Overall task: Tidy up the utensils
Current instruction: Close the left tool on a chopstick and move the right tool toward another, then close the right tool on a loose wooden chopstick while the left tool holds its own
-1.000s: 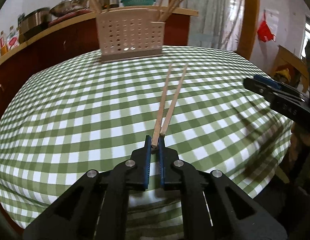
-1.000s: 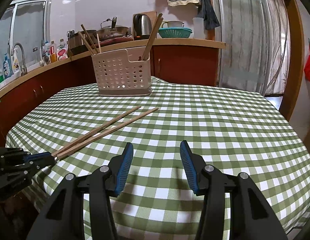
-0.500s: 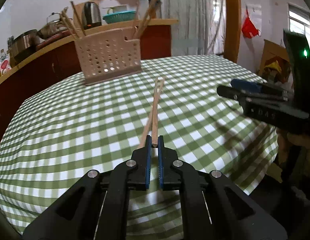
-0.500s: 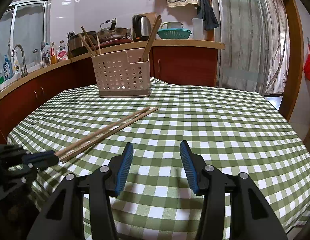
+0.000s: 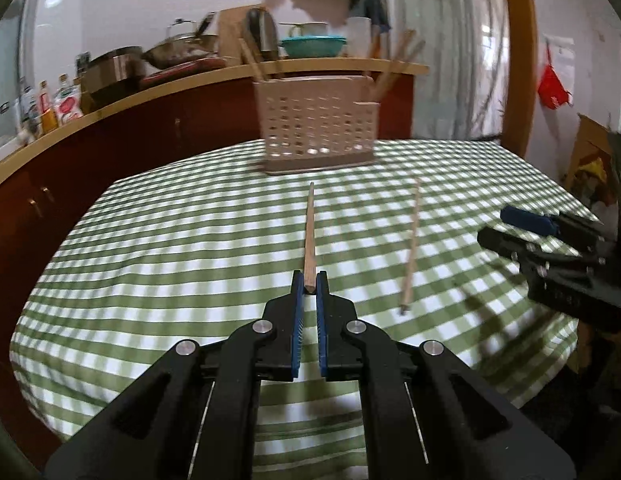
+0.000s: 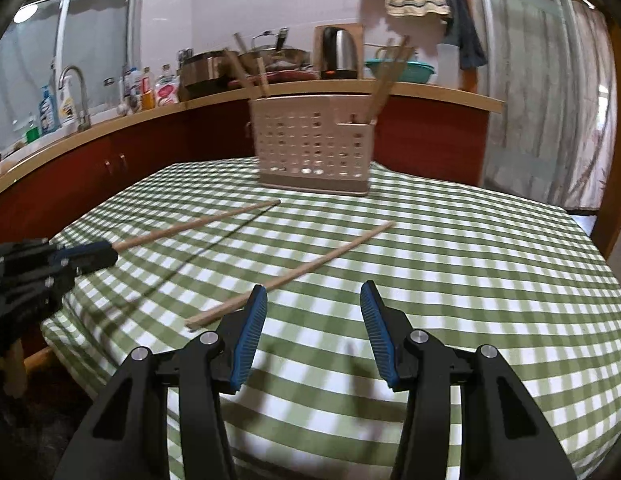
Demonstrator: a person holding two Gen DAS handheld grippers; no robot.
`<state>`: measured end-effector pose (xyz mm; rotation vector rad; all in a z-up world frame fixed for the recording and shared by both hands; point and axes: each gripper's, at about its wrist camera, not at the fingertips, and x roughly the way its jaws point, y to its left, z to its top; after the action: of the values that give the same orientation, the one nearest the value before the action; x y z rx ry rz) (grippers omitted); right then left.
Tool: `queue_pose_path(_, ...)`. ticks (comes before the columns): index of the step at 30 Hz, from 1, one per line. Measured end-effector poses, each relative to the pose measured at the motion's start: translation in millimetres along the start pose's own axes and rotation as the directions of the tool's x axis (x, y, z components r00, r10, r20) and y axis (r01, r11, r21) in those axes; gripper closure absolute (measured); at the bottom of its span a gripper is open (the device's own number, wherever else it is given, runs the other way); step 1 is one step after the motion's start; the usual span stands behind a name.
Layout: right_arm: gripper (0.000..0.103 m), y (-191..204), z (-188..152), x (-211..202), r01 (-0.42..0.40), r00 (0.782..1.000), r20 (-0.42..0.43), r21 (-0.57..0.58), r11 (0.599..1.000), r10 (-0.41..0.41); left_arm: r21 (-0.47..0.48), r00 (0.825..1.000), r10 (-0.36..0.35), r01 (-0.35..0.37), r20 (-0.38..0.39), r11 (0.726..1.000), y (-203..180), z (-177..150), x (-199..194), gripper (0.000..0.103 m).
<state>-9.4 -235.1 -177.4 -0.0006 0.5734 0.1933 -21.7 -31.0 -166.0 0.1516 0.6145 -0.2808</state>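
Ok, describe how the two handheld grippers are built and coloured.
Both match: the left gripper and right gripper have matte black angular linkage arms joined by round silver pivot pins, ending in two fingers lined with blue ribbed pads. Thin pale lines run along the inner arms. No cables, hands or sleeves are visible.

Left tongs (image 5: 309,290) clamping near end of chopstick (image 5: 309,236), pointing toward basket (image 5: 319,128). Second chopstick (image 5: 410,246) lying on checked tabletop (image 5: 170,240), apart to right. Right tongs (image 5: 522,224) showing at right edge.
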Motion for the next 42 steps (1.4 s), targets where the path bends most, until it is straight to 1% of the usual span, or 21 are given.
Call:
queue_pose_path(8, 0.055, 33.1, -1.1, 15.1, -0.033, 0.999, -0.042, -0.036, 0.999, 0.032, -0.069, 0.999, 0.037, -0.038, -0.014, 0.997, 30.8, -7.5, -4.6, 0.096)
queue_pose_path(13, 0.054, 51.3, -2.0, 26.8, -0.039, 0.997, -0.069, -0.054, 0.998, 0.035, -0.112, 0.999, 0.037, -0.040, -0.023, 0.993, 44.2, -9.6, -3.4, 0.096)
queue_pose_path(16, 0.053, 59.5, -2.2, 33.9, -0.041, 0.996, -0.083, -0.061, 0.997, 0.036, -0.117, 0.999, 0.033, -0.035, -0.022, 0.993, 45.1, -9.3, -2.0, 0.096)
queue_pose_path(18, 0.047, 65.4, -3.3, 37.9, -0.034, 0.996, -0.088, -0.077, 0.996, 0.027, -0.119, 0.999, 0.024, -0.027, -0.026, 0.993, 44.3, -10.2, -0.6, 0.096)
queue_pose_path(21, 0.047, 72.0, -9.5, 45.4, 0.003, 0.993, -0.117, -0.133, 0.991, -0.018, -0.118, 0.999, 0.012, -0.016, -0.031, 0.993, 42.3, -11.5, 0.0, 0.097)
queue_pose_path(26, 0.047, 54.5, -13.1, 42.8, 0.052, 0.989, -0.130, -0.112, 0.992, -0.067, -0.103, 0.999, -0.011, 0.008, -0.034, 0.995, 32.2, -11.4, 1.6, 0.096)
queue_pose_path(32, 0.047, 15.5, -16.7, 30.7, 0.103, 0.985, -0.140, -0.005, 0.995, -0.103, -0.081, 0.998, -0.037, 0.034, -0.047, 0.996, 16.3, -12.3, 5.9, 0.096)
queue_pose_path(36, 0.050, -3.4, -18.3, 21.8, 0.131, 0.984, -0.129, 0.033, 0.991, -0.125, -0.068, 0.998, -0.044, 0.040, -0.050, 0.997, 7.0, -12.4, 8.8, 0.096)
queue_pose_path(40, 0.054, -16.3, -20.3, 16.6, 0.137, 0.984, -0.122, 0.066, 0.988, -0.128, -0.074, 0.997, -0.047, 0.043, -0.062, 0.996, 2.2, -12.3, 14.7, 0.096)
queue_pose_path(42, 0.058, -19.1, -21.1, 15.2, 0.138, 0.984, -0.121, 0.071, 0.988, -0.129, -0.078, 0.997, -0.046, 0.040, -0.069, 0.996, 0.4, -12.2, 18.1, 0.096)
